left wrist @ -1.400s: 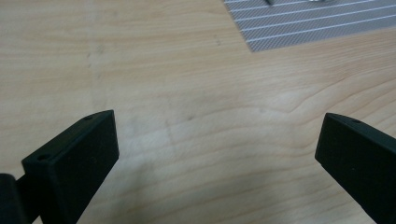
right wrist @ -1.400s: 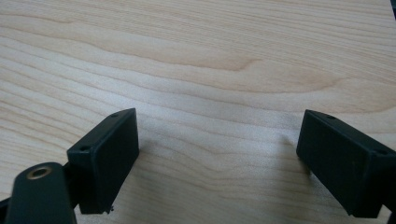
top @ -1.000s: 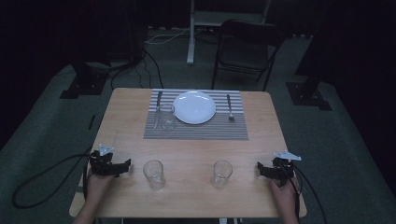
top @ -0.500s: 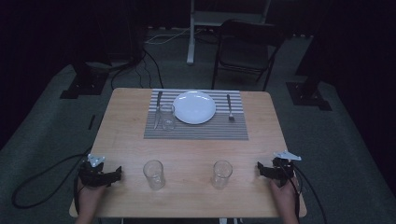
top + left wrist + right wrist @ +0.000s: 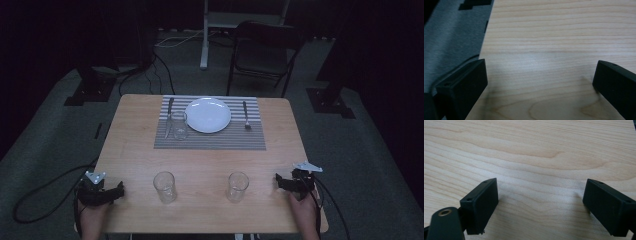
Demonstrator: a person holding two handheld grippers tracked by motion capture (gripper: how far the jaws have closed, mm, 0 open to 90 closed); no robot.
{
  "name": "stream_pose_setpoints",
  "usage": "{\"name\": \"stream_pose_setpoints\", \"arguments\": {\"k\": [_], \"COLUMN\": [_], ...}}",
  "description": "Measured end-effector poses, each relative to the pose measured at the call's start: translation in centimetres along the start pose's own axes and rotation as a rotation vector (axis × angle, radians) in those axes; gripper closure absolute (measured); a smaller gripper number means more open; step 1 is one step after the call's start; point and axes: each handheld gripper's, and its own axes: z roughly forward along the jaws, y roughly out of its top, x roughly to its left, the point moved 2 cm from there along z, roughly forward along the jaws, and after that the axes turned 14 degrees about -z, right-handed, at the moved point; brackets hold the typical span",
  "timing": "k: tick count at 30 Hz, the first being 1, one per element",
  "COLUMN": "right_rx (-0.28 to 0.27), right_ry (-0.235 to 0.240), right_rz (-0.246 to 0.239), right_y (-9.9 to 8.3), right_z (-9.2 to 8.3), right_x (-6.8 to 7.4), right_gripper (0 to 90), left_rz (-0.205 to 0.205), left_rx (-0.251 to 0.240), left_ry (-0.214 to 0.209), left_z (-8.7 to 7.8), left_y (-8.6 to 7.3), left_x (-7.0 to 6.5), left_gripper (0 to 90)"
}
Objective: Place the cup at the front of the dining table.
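Observation:
Two empty clear glasses stand near the table's front edge, one left of centre point(image 5: 164, 186) and one right of centre point(image 5: 237, 186). My left gripper point(image 5: 120, 190) rests at the front left corner, well apart from the left glass, pointing toward it. In the left gripper view its jaws point(image 5: 540, 82) are open, with bare wood between them. My right gripper point(image 5: 278, 181) sits at the front right, a short way from the right glass, and is likewise open over bare wood point(image 5: 540, 200).
A striped placemat point(image 5: 210, 139) at the back of the wooden table point(image 5: 200, 160) carries a white plate point(image 5: 208, 114), a knife point(image 5: 169, 110), a fork point(image 5: 245, 115) and a third glass point(image 5: 179, 125). A folding chair point(image 5: 262, 55) stands behind the table. Cables lie on the floor at the left.
My left gripper has drawn back from the left glass, toward the table's front left corner. The glasses and the right gripper have stayed where they were.

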Motion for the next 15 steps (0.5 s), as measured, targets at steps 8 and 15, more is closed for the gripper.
{"name": "stream_pose_setpoints", "arguments": {"k": [8,15], "right_rx": [0.0,0.003], "right_ry": [-0.001,-0.015], "right_rz": [0.001,0.013], "right_y": [0.0,0.06], "right_z": [0.0,0.06], "right_x": [-0.01,0.01], "right_gripper": [12.7,12.7], "left_rz": [-0.021,-0.017], "left_rx": [-0.019,0.004], "left_ry": [-0.006,-0.009], "left_z": [-0.08,0.09], "left_y": [0.14,0.22], "left_x": [0.44,0.5], "left_gripper": [0.1,0.1]}}
